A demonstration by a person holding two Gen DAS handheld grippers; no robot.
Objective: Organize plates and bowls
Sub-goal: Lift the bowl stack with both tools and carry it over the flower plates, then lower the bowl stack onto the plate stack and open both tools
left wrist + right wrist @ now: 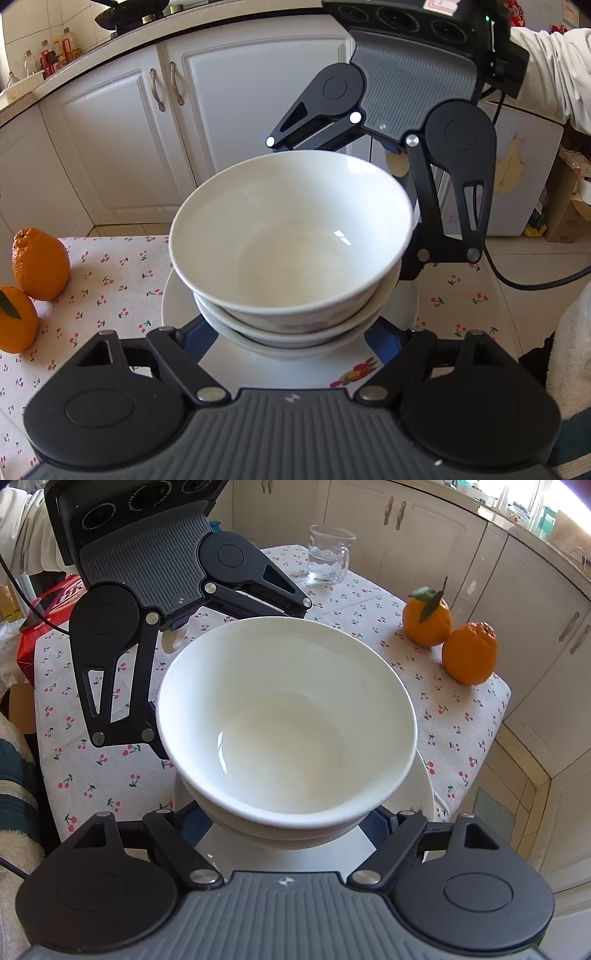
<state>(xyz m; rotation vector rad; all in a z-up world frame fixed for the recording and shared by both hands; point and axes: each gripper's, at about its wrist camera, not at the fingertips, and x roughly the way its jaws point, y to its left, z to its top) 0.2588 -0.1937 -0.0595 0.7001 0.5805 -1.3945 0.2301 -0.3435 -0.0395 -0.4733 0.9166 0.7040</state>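
Note:
Three white bowls (291, 236) sit nested on a white plate (173, 306) that has a small fruit decal. My left gripper (291, 343) reaches in from the near side. Its blue fingers (199, 339) lie over the plate and close on either side of the bottom bowl, with the tips hidden under the stack. My right gripper (291, 823) holds the same bowl stack (288, 716) from the opposite side, its blue fingers (373, 827) flanking the base above the plate (424, 797). The two grippers face each other across the stack.
The table has a cherry-print cloth (461, 716). Two oranges (447, 635) stand on it, with a glass mug (328, 554) at the far side. A red box (44, 620) sits beyond the table. White cabinets (129, 129) line the wall, and a person's sleeve (554, 74) is at the upper right.

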